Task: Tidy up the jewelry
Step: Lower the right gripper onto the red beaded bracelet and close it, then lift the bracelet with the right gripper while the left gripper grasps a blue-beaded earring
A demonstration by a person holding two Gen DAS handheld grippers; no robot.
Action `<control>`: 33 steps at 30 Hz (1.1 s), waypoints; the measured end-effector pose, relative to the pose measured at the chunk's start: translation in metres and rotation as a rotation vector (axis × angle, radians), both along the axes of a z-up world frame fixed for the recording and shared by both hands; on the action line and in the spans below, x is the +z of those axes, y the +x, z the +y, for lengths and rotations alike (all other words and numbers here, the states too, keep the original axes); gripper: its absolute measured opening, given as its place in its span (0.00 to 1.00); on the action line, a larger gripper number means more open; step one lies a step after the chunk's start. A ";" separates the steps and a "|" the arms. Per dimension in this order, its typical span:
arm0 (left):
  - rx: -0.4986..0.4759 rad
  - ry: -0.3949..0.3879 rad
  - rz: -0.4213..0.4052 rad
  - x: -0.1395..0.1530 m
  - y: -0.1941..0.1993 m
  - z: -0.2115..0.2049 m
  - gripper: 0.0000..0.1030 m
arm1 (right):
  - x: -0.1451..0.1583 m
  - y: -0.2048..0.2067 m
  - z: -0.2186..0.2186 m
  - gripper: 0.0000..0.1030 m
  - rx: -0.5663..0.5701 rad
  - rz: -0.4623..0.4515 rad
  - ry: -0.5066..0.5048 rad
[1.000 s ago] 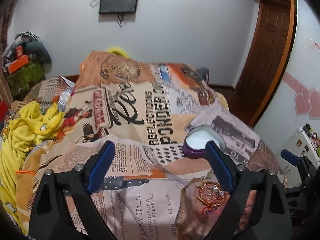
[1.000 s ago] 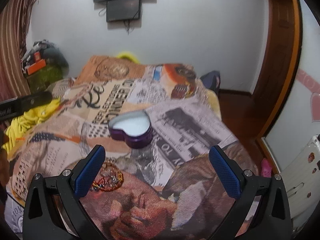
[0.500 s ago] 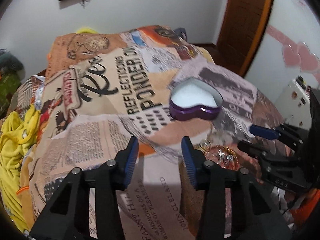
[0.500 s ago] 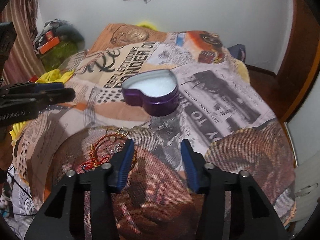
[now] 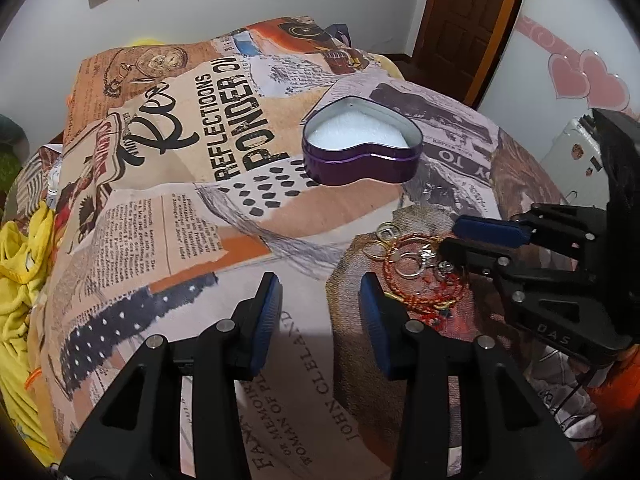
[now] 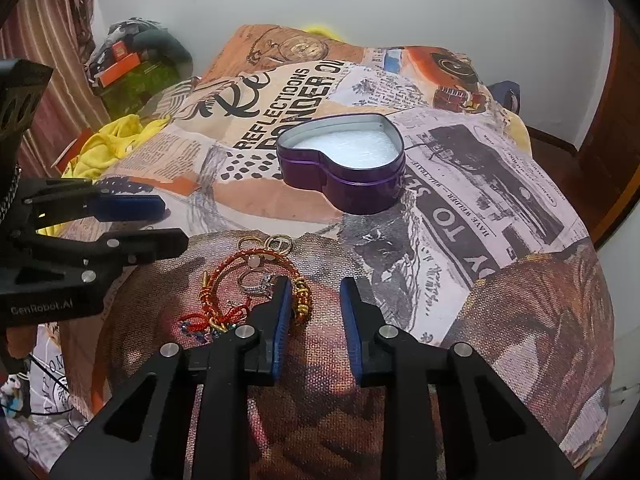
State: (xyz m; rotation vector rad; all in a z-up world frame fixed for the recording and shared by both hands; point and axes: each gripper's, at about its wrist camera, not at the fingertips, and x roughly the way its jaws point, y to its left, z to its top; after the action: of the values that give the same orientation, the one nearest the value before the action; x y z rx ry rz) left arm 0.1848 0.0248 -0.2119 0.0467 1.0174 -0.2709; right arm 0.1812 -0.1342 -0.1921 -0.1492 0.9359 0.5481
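A small pile of jewelry [image 5: 416, 268], red cord bracelets with gold and silver rings, lies on the printed bedspread; it also shows in the right wrist view [image 6: 256, 280]. An open purple heart-shaped tin [image 5: 360, 144] with a white lining stands just beyond it, also in the right wrist view [image 6: 344, 160]. My left gripper [image 5: 320, 292] is partly open and empty, just left of the pile. My right gripper [image 6: 314, 296] is partly open and empty, its left finger at the pile's right edge; it shows from the side in the left wrist view [image 5: 464, 236].
The bedspread [image 5: 200, 200] covers a bed that drops off at the right. Yellow cloth [image 5: 20, 256] lies at the left edge. A wooden door [image 5: 472, 20] and white wall stand behind. Clutter [image 6: 136, 64] sits at the back left.
Both grippers have moved forward and down toward the jewelry pile, and their jaws have narrowed from wide open to a small gap. The tin and jewelry have not moved.
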 end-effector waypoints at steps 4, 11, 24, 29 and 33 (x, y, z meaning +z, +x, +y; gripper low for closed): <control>0.000 -0.002 0.007 -0.002 0.000 -0.003 0.41 | -0.003 0.002 0.004 0.09 0.010 0.013 -0.010; -0.014 -0.010 0.018 -0.003 -0.004 -0.010 0.41 | -0.002 0.001 0.002 0.06 0.003 0.018 0.014; -0.041 -0.036 0.045 -0.001 -0.015 -0.021 0.41 | 0.029 -0.005 -0.011 0.06 -0.046 -0.067 0.069; -0.078 -0.050 0.065 -0.005 -0.019 -0.035 0.41 | 0.033 -0.006 -0.020 0.06 -0.083 -0.078 0.069; -0.094 -0.055 0.065 -0.008 -0.022 -0.044 0.41 | 0.036 -0.007 -0.026 0.06 -0.102 -0.087 0.071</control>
State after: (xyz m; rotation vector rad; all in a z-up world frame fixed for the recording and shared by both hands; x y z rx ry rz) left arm 0.1632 -0.0195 -0.2196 0.0359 1.0735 -0.3885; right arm 0.1738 -0.1607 -0.1565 -0.0603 0.8339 0.4757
